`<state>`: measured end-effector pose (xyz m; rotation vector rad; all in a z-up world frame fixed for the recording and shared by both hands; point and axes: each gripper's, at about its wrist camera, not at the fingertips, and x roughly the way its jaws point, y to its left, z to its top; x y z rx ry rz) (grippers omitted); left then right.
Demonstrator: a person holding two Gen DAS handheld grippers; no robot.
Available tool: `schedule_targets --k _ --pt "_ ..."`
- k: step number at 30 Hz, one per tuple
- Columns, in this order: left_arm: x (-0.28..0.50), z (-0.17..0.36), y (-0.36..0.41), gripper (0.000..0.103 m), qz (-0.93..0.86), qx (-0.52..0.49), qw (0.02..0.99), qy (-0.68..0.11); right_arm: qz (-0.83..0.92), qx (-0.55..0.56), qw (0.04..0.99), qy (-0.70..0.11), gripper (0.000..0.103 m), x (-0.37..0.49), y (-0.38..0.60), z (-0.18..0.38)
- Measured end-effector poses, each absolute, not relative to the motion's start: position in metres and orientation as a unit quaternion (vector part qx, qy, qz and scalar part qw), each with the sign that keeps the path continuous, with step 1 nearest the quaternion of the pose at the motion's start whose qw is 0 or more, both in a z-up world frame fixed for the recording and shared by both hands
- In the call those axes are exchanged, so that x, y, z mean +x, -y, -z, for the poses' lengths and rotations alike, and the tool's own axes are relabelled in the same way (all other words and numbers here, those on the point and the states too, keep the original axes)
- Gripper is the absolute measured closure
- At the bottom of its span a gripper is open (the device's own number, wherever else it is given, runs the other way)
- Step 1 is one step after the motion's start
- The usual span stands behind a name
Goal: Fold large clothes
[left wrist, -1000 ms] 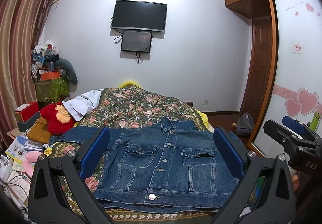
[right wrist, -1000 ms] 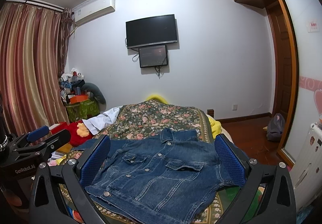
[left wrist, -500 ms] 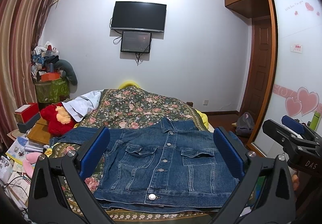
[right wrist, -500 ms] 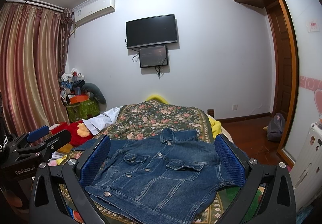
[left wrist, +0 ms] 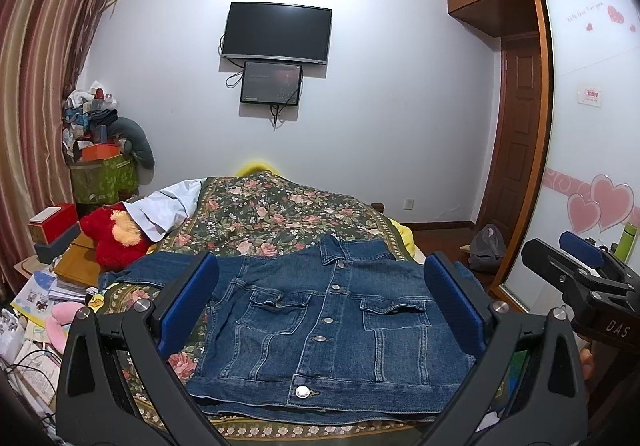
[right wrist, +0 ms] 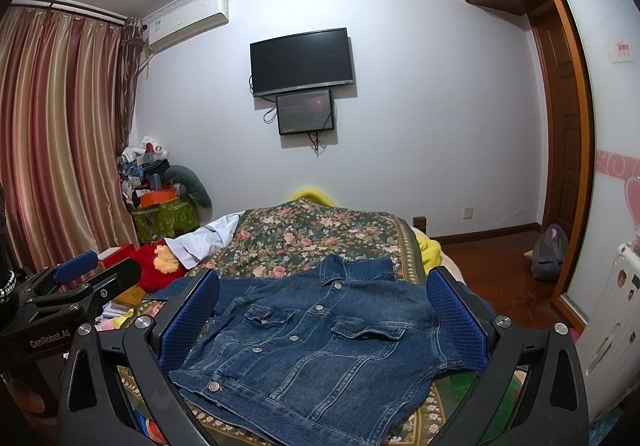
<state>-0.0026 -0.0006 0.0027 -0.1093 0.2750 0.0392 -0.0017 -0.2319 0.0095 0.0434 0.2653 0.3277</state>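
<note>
The left gripper (left wrist: 320,310) and right gripper (right wrist: 322,316) are hovering with fingers spread apart, gripping nothing. The denim jacket (left wrist: 332,322) is lying buttoned and front-up on the floral bedspread (left wrist: 280,209); 1 sleeve (left wrist: 160,272) is extending sideways, so folding is judged barely begun. Stiff seamed denim is showing metal buttons.

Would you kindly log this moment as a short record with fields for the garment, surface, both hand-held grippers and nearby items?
garment: denim jacket, front up, buttoned, collar toward the far wall, one sleeve stretched toward the plush side
surface: bed with floral cover
left hand-held gripper: open, holding nothing, above the jacket's near hem
right hand-held gripper: open, holding nothing
nearby: red plush and white cloth at the bed's edge
fold: not yet started
</note>
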Motion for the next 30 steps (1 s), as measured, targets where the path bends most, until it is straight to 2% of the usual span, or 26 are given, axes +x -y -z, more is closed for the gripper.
schedule_targets --k 30 --pt "0.015 0.006 -0.016 0.0 -0.047 -0.053 0.987 -0.146 -0.169 0.018 0.976 -0.135 0.0 0.014 0.221 -0.008"
